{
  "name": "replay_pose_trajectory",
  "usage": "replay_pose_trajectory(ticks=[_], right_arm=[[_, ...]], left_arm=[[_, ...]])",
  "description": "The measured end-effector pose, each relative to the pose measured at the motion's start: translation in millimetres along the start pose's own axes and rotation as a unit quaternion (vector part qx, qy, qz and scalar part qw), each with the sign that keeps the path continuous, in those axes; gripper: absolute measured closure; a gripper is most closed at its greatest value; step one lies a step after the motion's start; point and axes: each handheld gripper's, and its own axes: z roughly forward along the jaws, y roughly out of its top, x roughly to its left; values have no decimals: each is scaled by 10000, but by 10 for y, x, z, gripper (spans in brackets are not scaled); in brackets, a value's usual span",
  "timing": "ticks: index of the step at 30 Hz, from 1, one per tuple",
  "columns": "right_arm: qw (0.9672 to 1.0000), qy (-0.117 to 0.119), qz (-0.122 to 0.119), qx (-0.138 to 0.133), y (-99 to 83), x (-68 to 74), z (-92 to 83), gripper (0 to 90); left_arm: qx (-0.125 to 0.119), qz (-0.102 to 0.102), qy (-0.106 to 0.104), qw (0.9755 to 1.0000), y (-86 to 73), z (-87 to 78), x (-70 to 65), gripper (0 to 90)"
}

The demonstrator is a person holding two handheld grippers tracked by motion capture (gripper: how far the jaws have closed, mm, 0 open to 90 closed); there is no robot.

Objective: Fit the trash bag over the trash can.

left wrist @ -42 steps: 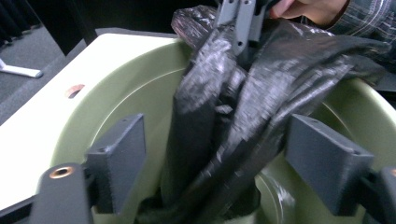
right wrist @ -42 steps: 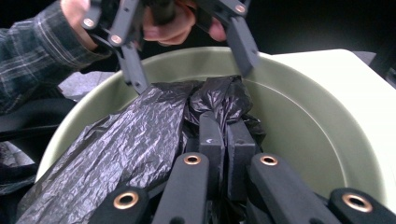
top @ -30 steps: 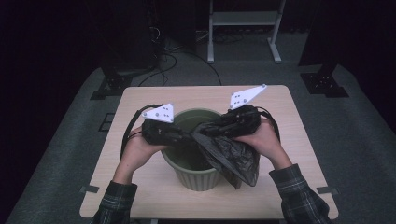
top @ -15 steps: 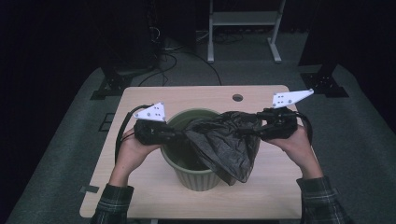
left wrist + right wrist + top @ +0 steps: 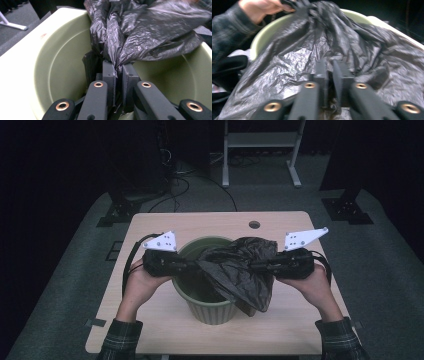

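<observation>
The right tool (image 5: 256,266) has just clamped its jaws shut on a fold of the black bag (image 5: 240,272); half a second ago it stood farther toward the right edge of the frame with the jaws parted, and it has since come in to bite the plastic. The left tool (image 5: 196,266) stays clenched on the bag's opposite edge, as its own view shows, with plastic bunched between the pads (image 5: 110,72).

With both edges gripped, the bag hangs stretched across the mouth of the green bin (image 5: 210,307) at the frame's centre, its bulk draped over the bin's right rim. That probably readies it for being spread open over the rim.

The counter (image 5: 165,225) lies bare above and to both sides of the bin, so the hands have room to pull apart. Its lower edge sits close to the bin's base.
</observation>
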Motion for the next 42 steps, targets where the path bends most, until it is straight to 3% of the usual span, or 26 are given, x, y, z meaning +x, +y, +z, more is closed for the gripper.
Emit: replay_pose_trajectory(ticks=[6,14,19,22,29,32,37,42], right_arm=[[9996,-131,60,-241,31,-125,29,900],[9996,48,-127,-267,339,-143,293,900],[9992,159,-215,-308,512,-139,465,900],[9990,217,-261,-293,595,-119,573,900],[9991,300,-265,-125,648,-111,772,900],[9991,291,-302,-72,645,-100,788,900],[9994,216,-263,-95,598,-133,707,900],[9996,167,-224,-74,539,-156,643,900]], left_arm=[[103,141,-9,9998,15,19,-81,816],[351,308,-13,9989,57,156,-105,792],[527,419,-146,9976,81,268,-138,753],[595,465,-191,9970,92,337,-157,700],[491,417,-291,9975,89,351,-167,497],[425,353,-220,9982,72,302,-160,354],[236,351,122,9990,57,167,-169,192],[-38,433,350,9984,104,13,-178,176]])
